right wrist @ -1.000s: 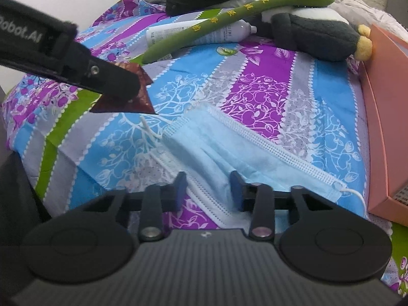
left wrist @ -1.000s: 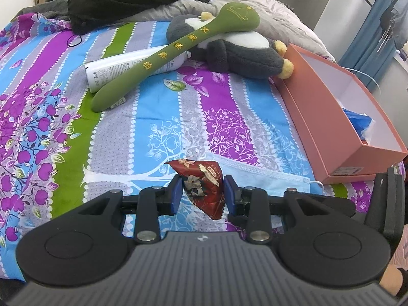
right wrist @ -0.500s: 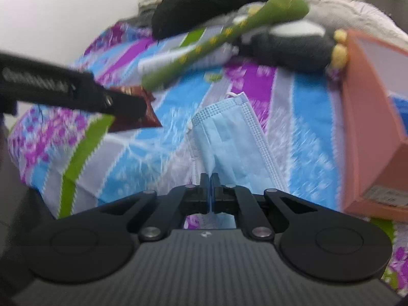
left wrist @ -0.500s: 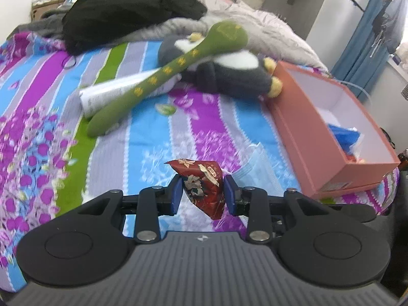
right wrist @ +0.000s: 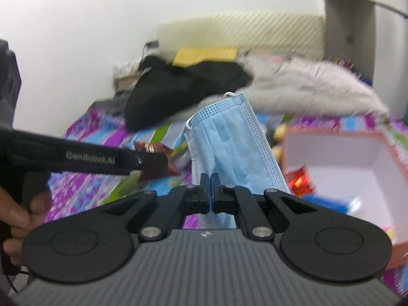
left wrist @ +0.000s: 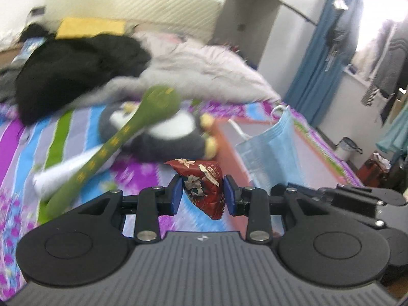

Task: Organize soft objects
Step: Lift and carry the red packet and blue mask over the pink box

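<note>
- While the pink box (right wrist: 382, 150) sits open on the striped bedspread (left wrist: 25, 150), both grippers hang in the air near it, each with something pinched.
- The left gripper (left wrist: 203, 194) has its blue pads (left wrist: 176, 195) pressed against the two sides of a dark red snack packet (left wrist: 204, 185); the jaws stand at a middling gap, filled by the packet, whose pointed end hangs below them.
- Seen from the right wrist, that packet (right wrist: 156, 162) sits at the tip of the left gripper's arm, to the left of the box and above the bedspread.
- The right gripper (right wrist: 209, 195) has its jaws nearly together, clamped on the lower edge of a blue face mask (right wrist: 229, 150), which stands up from the fingers with its white ear loop at the top.
- From the left wrist the mask (left wrist: 272, 153) appears raised in front of the box's open inside (left wrist: 313, 163), off the bed.
- Inside the box lie a shiny red item (right wrist: 299, 179) and something blue (right wrist: 331, 204), both blurred.
- Left of the box lie a grey and white plush penguin (left wrist: 165, 137), and a long green plush stick (left wrist: 122, 142) laid across it and over a white bottle (left wrist: 63, 173).
- Beyond the box a black garment (left wrist: 76, 66) and a pale quilt (left wrist: 209, 76) are heaped on the bed.
</note>
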`<state>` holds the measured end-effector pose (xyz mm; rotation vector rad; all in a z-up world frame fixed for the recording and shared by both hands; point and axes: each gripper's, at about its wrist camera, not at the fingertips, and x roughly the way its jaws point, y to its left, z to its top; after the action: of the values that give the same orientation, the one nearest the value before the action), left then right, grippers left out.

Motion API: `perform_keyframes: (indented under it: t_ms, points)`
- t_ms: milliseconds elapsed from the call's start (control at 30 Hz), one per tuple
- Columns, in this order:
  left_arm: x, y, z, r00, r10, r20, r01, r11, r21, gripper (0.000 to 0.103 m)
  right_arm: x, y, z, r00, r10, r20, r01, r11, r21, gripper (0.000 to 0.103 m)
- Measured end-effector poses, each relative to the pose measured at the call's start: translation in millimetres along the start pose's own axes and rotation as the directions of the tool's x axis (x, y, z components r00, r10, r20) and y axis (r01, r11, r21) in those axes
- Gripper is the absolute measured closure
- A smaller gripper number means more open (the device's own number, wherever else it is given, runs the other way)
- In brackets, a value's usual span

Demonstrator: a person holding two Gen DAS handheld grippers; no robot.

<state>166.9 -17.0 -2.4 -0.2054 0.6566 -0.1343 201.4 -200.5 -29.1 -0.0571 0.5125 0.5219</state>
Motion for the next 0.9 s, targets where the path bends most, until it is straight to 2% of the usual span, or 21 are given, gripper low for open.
perform_keyframes:
  t_ms: [200, 333, 500, 600, 700, 800, 900]
  points:
    - [28, -51, 41, 0.995, -0.1, 0.012, 0.1, 0.993, 0.057, 0.063, -20, -53, 29, 0.99, -0.128, 0.066, 0.126, 0.992, 0.026, 0.098]
    - [60, -85, 59, 0.988, -0.155, -0.027, 0.157, 0.985, 0.074, 0.063, -18, -96, 38, 0.977, -0.208, 0.047, 0.204, 0.976, 0.071, 0.098]
    - [114, -117, 71, 0.971, -0.203, -0.127, 0.211, 0.976, 0.055, 0.063, 12, -150, 31, 0.959, -0.277, -0.069, 0.284, 0.949, 0.134, 0.098]
    - [154, -131, 70, 0.954, -0.214, -0.212, 0.229, 0.972, 0.046, 0.063, 33, -178, 18, 0.941, -0.301, -0.157, 0.326, 0.93, 0.169, 0.098]
    - [188, -136, 66, 0.942, -0.191, -0.277, 0.21, 0.977, 0.04, 0.063, 53, -198, 2, 0.91, -0.344, -0.232, 0.384, 0.91, 0.155, 0.098]
    - [214, -134, 59, 0.928, -0.17, -0.333, 0.197, 0.979, 0.049, 0.063, 66, -208, -11, 0.895, -0.348, -0.278, 0.396, 0.907, 0.142, 0.098]
    - [238, -127, 53, 0.912, -0.153, -0.38, 0.181, 0.983, 0.038, 0.063, 79, -215, -25, 0.869, -0.378, -0.32, 0.434, 0.892, 0.124, 0.097]
